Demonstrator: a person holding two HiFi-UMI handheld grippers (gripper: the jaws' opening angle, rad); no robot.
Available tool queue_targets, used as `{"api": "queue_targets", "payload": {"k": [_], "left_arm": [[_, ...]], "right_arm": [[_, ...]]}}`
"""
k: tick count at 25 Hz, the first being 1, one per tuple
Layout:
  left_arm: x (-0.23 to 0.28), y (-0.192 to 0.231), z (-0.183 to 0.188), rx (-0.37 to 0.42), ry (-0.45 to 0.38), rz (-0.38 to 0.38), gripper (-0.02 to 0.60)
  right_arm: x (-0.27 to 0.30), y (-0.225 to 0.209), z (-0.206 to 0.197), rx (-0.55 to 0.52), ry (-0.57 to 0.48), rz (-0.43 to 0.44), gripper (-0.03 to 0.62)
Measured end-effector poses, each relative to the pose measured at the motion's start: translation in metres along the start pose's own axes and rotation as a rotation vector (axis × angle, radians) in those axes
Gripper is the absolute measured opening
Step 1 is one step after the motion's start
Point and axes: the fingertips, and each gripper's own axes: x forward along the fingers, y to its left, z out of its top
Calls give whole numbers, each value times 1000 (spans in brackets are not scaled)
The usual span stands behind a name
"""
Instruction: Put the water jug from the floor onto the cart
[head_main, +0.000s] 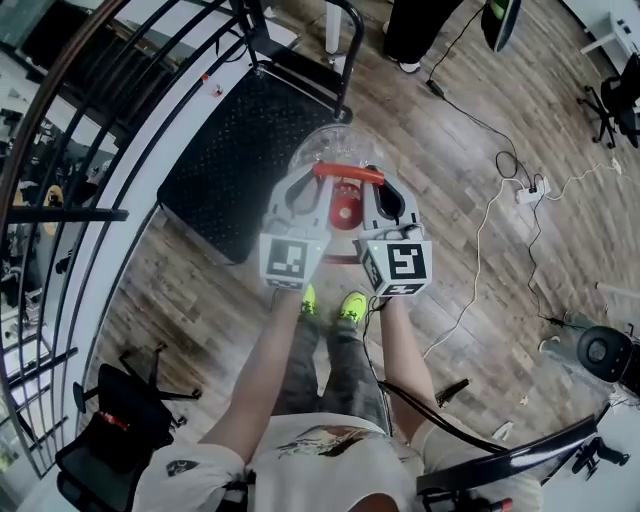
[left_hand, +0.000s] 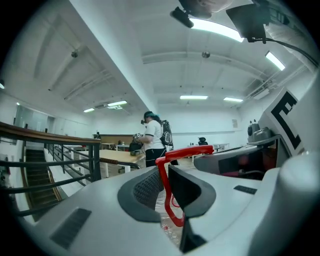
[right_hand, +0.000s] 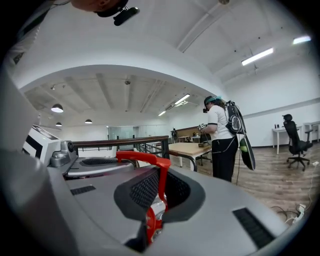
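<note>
the left gripper (head_main: 303, 192) and the right gripper (head_main: 392, 200) each have the jaws closed on the red handle (head_main: 348, 172) of the jug (head_main: 330, 150). the jug hangs above the floor (head_main: 450, 200), at the edge of the cart (head_main: 235, 150), and seems to touch neither.

Both claws sit side by side above the wooden floor (head_main: 455, 190). The left claw (head_main: 303, 192) and right claw (head_main: 388, 198) each clamp an end of the red handle (head_main: 347, 173), with the clear water jug (head_main: 330, 148) under them, just beside the cart (head_main: 235, 150). Yellow-green shoes (head_main: 351, 305) show below.
</note>
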Motion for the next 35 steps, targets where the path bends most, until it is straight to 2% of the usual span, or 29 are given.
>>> {"api": "queue_targets", "payload": {"k": [7, 9, 15, 28, 35], "left_arm": [[-23, 14, 66, -11, -61, 31, 51], [-30, 19, 74, -3, -48, 40, 51], [-51, 36, 80, -2, -36, 78, 51], [-94, 101, 98, -2, -42, 124, 51], [-112, 137, 98, -30, -29, 180, 51]], "right_arm": [[-7, 26, 67, -22, -52, 35, 18], [-7, 34, 77, -25, -57, 43, 17], [-4, 61, 85, -30, -51, 78, 17], [28, 132, 106, -21, -38, 125, 17], [50, 164, 108, -19, -19, 166, 17]]}}
